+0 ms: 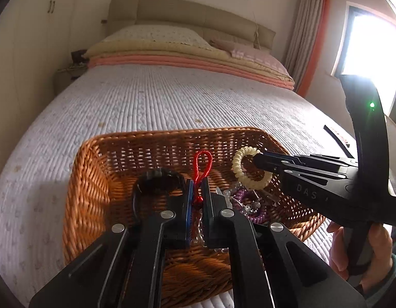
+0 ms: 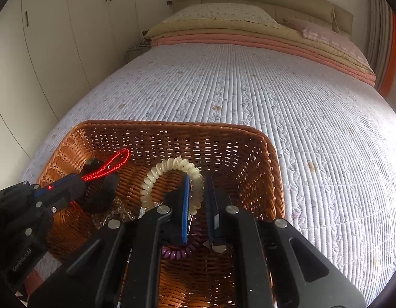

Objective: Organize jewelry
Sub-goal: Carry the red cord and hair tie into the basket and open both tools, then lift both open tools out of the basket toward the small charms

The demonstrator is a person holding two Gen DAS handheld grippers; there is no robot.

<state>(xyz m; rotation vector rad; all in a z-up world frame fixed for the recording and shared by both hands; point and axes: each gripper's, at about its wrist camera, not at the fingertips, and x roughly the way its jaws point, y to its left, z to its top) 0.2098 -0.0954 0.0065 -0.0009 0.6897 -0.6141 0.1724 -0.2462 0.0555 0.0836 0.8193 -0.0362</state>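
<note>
A brown wicker basket sits on the bed. My left gripper is shut on a red cord loop and holds it above the basket. My right gripper is shut on a cream spiral hair tie, also held above the basket. In the basket lie a black hair band, a purple spiral tie and clear crystal pieces.
The bed has a white quilted cover, with folded blankets and pillows at its head. White wardrobes stand on the left. A window and curtain are on the right. A dark flat object lies right of the basket.
</note>
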